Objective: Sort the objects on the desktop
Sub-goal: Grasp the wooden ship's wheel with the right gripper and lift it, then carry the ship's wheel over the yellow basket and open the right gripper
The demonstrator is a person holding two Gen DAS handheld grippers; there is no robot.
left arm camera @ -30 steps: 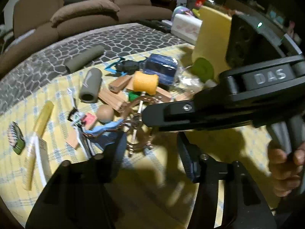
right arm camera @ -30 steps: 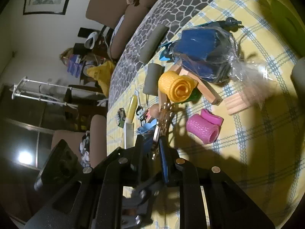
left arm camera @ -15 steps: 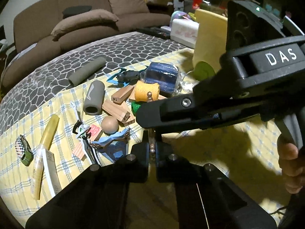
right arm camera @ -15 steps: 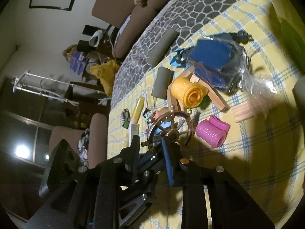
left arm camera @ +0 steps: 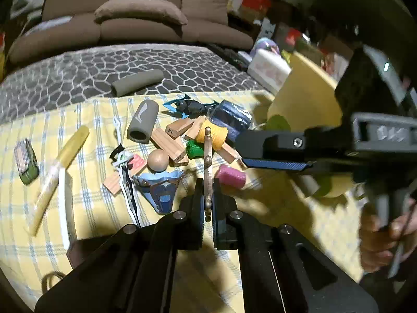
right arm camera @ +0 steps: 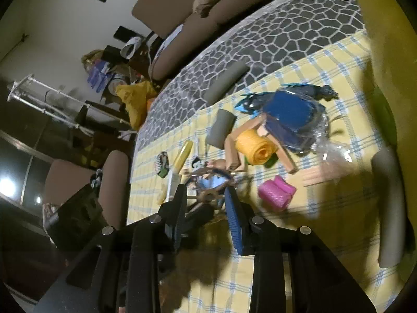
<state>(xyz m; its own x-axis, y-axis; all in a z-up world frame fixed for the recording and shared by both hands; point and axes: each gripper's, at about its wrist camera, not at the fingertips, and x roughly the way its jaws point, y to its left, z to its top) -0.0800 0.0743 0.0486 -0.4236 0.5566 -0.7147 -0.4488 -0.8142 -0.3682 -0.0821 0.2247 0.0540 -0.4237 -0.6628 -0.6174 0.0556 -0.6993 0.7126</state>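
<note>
Item: ship's-wheel ornament point(left arm camera: 208, 167), edge-on, now clamped in my left tongs point(left arm camera: 207, 203), which stood apart a second ago. My right tongs point(right arm camera: 206, 195), earlier gripping it, are opening, wheel between the pads, untouched. Pink roll point(left arm camera: 231, 176) just right, on the yellow-check counter point(left arm camera: 86, 208).

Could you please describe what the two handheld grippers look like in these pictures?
Both are black, angular plastic with silver screws. The right gripper has blue ribbed pads on its fingers, a small green light and raised white lettering, too blurred to read. The left gripper looks alike.
</note>
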